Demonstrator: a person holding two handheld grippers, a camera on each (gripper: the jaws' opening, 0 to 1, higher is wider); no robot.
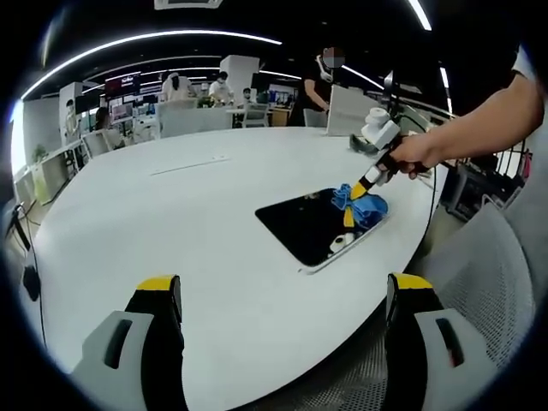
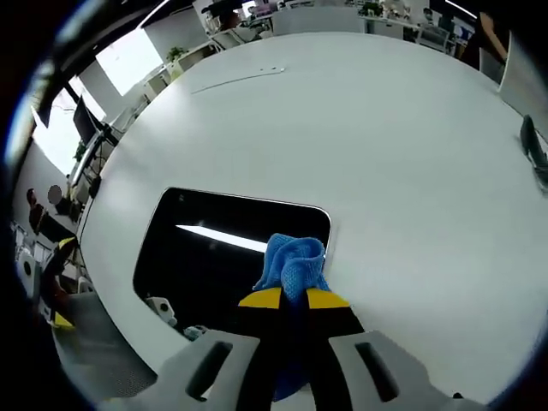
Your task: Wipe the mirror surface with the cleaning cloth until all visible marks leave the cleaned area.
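A rectangular mirror lies flat on a wide white tabletop, near the edge closest to the person, its dark glass throwing back a bright ceiling light strip in the right gripper view. The right gripper has its yellow-tipped fingers pressed together on a bunched blue cleaning cloth, pinching it so the wad sticks out ahead of the tips and meets the glass first, which looks like the reason for the grip: the soft fabric, not the hard tips, does the rubbing. In the left gripper view the same tool, held in a hand reaching in from the right, angles steeply down onto the mirror's far corner, with the cloth resting on the surface near the rim. The left gripper hangs back over the tabletop's near edge, its fingers spread and holding nothing, apparently kept out of the way so both mirror and cloth stay in sight (as the task demands). The mirror sits unsupported on the flat top, so steady downward pressure probably keeps it from sliding. Whether any marks remain on the glass is hard to tell; pale shapes on it appear to be reflections. Office desks and seated people fill the background.
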